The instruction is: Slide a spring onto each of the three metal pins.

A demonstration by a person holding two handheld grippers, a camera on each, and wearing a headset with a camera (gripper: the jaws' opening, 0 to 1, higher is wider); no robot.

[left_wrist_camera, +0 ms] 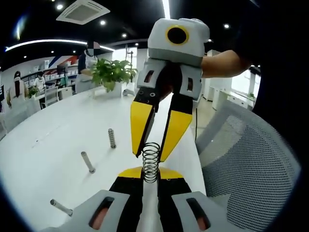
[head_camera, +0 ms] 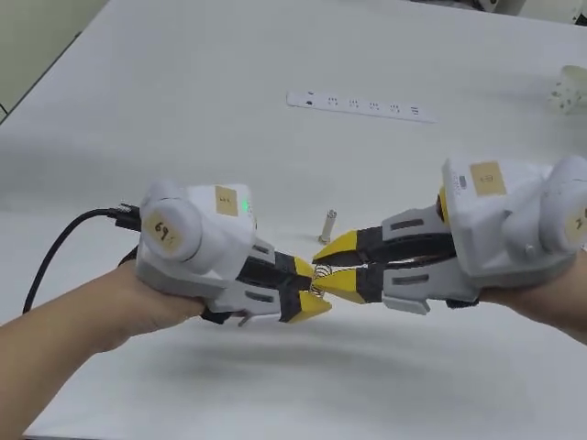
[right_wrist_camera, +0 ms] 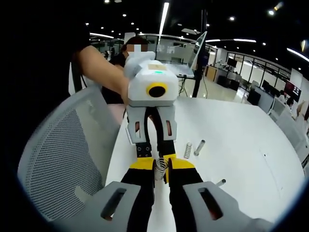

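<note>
A small metal spring stands between the two grippers, which meet tip to tip above the white table. My left gripper is shut on the spring's lower end. My right gripper comes from the opposite side, its yellow jaws pressed against the sides of the spring's other end. In the head view the left gripper and right gripper touch near the table's front. One upright pin stands just behind them. Two bare pins and a spring-covered pin are on the table.
A white power strip lies further back on the table. A white object sits at the far right edge. A black cable trails from the left gripper. A grey mesh chair stands beside the table, and a potted plant at its far end.
</note>
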